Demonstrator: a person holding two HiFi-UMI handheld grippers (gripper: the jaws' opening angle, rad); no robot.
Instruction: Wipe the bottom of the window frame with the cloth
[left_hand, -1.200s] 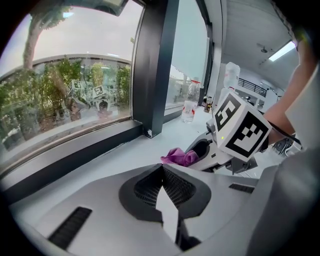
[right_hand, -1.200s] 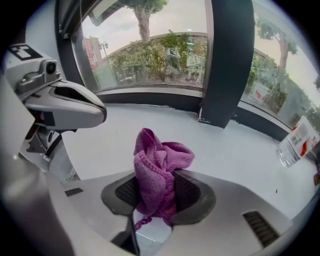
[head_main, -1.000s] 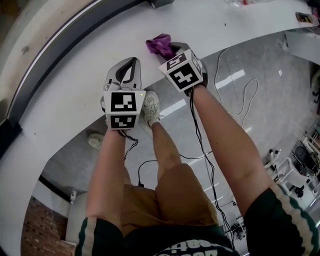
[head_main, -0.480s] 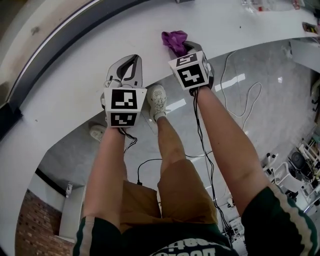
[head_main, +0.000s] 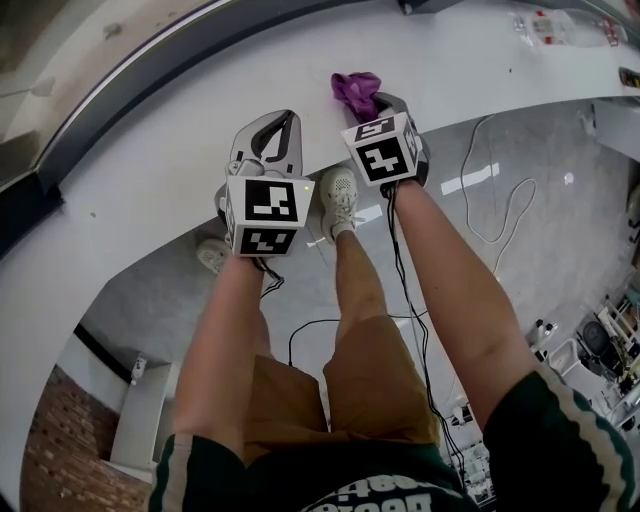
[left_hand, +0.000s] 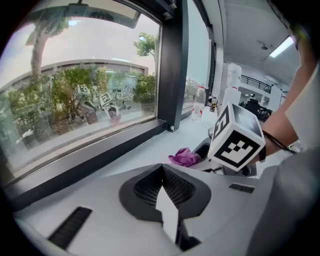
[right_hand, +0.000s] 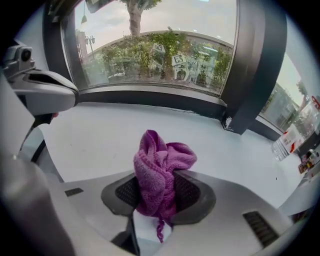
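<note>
Both grippers have shifted left along the white counter (head_main: 150, 175), away from the window post (right_hand: 255, 65). The right gripper (right_hand: 155, 195) grasps the bunched purple cloth (right_hand: 157, 170) over the counter, short of the window frame's bottom rail (right_hand: 150, 97). The left gripper (left_hand: 162, 187) is clenched, empty.

White ledge (head_main: 130, 200), lg windows (left_hand: 75, 100), grey floor (head_main: 560, 250)

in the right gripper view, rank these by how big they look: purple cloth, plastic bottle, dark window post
1. dark window post
2. purple cloth, clamped in the right gripper close to the camera, so nearness enlarges it
3. plastic bottle, far off at the right edge
</note>
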